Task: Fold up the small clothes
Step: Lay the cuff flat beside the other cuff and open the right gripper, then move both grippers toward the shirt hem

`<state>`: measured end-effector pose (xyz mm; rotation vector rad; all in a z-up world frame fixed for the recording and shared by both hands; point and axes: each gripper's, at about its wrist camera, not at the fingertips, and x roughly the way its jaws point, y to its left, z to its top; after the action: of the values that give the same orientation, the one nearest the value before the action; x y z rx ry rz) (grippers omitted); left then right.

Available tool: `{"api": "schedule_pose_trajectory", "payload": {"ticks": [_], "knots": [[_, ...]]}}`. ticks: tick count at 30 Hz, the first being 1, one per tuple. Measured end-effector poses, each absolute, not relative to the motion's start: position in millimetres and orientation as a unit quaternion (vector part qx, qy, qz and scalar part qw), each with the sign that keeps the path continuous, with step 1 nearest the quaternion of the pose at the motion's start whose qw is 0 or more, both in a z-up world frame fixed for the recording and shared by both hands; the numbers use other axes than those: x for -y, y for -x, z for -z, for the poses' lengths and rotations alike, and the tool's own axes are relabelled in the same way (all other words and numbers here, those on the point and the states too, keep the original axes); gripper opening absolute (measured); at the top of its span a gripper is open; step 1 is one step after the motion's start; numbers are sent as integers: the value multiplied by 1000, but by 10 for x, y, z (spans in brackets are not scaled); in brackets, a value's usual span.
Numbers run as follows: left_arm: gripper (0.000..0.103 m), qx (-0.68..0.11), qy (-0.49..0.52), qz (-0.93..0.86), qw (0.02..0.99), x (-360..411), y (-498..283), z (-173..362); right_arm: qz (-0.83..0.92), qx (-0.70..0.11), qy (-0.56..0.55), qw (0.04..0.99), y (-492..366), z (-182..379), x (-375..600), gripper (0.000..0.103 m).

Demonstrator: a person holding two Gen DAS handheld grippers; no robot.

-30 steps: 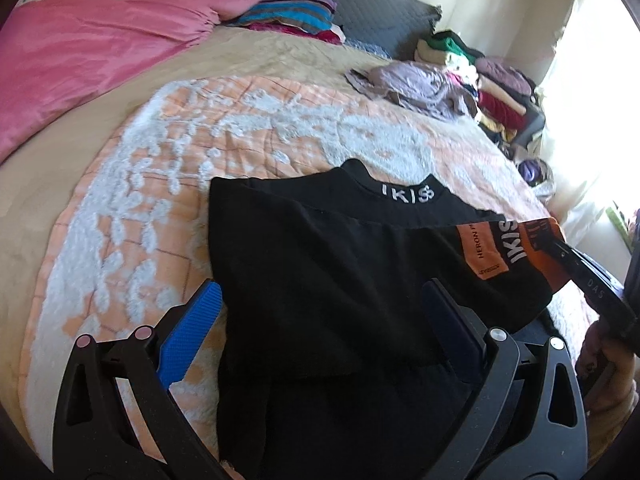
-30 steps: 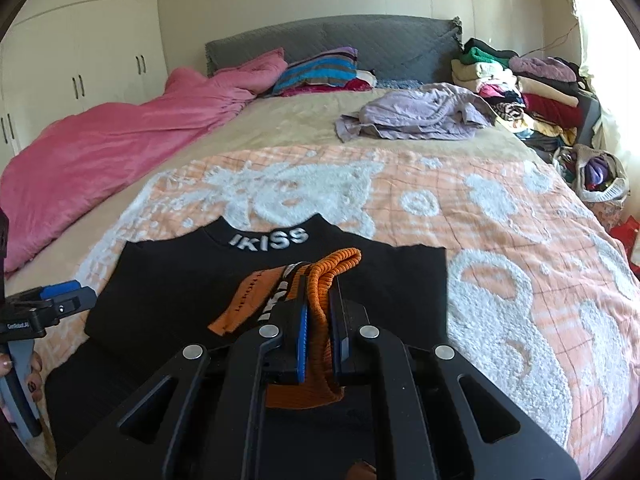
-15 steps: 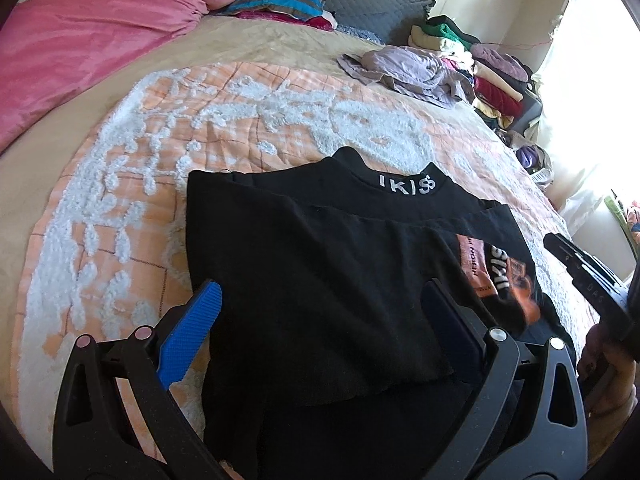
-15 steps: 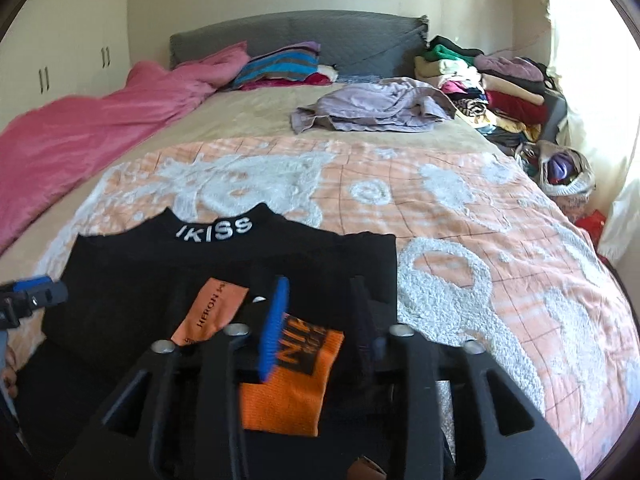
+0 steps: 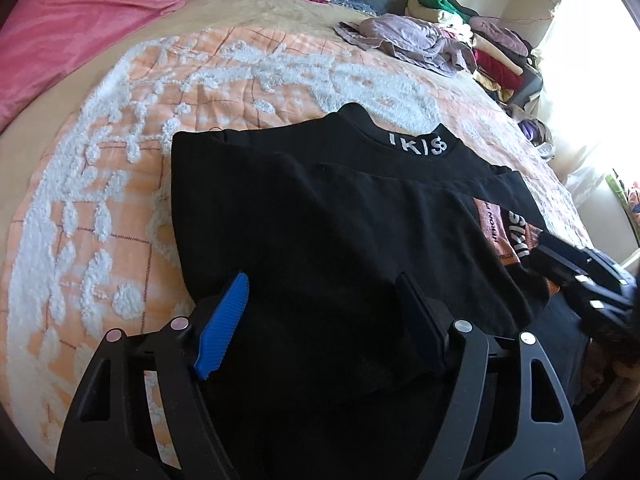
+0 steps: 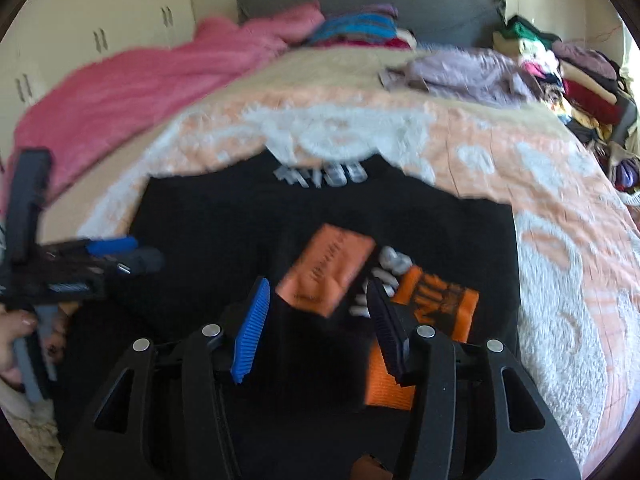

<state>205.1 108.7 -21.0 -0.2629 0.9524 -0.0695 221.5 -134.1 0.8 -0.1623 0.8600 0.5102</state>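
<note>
A black top (image 5: 320, 200) with white lettering on its collar lies flat on the orange-and-white quilt (image 5: 120, 160), its sides folded inward. My left gripper (image 5: 320, 312) hovers low over the near left fold with its jaws closing; black cloth lies under and between the pads, which do not press on it. In the right wrist view the top (image 6: 200, 220) is blurred. Its orange-cuffed sleeve (image 6: 432, 308) and orange patch (image 6: 326, 272) rest on the body. My right gripper (image 6: 318, 320) stands just above them, jaws opening, holding nothing. The left gripper (image 6: 100, 260) shows at that view's left edge, in a hand.
A pink blanket (image 5: 80, 20) covers the bed's far left. A crumpled lilac garment (image 5: 408, 36) lies at the back right, beside a stack of folded clothes (image 5: 480, 40). Striped pillows (image 6: 356, 28) lean on the grey headboard. White wardrobe doors (image 6: 100, 40) stand behind.
The right gripper let go of the orange-cuffed sleeve, which now lies flat on the top, and its jaws spread. The left gripper sank toward the cloth and its jaws narrowed.
</note>
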Motion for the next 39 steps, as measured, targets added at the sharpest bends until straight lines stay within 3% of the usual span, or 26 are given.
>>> {"api": "schedule_pose_trajectory", "payload": {"ticks": [5, 17, 19, 22, 24, 30, 34, 39], "knots": [[68, -456, 135, 40, 879, -1115, -2026, 226, -218, -440, 73, 868, -2309, 263, 1482, 50], [68, -440, 147, 41, 885, -1147, -1872, 125, -213, -412, 53, 884, -2136, 90, 1621, 55], [68, -437, 146, 40, 887, -1145, -1846, 102, -210, -406, 51, 888, -2086, 45, 1660, 64], [68, -432, 145, 37, 890, -1142, -1802, 57, -209, -397, 50, 892, -2009, -18, 1694, 69], [71, -427, 143, 36, 892, -1130, -1764, 17, -206, -391, 50, 896, -1965, -58, 1715, 78], [83, -407, 130, 30, 903, -1086, -1605, -124, -204, -373, 51, 903, -1792, -197, 1784, 89], [93, -397, 122, 18, 909, -1068, -1497, -189, -201, -364, 53, 908, -1707, -280, 1825, 89], [93, -391, 114, 11, 913, -1041, -1404, -246, -199, -356, 49, 912, -1631, -361, 1887, 89]]}}
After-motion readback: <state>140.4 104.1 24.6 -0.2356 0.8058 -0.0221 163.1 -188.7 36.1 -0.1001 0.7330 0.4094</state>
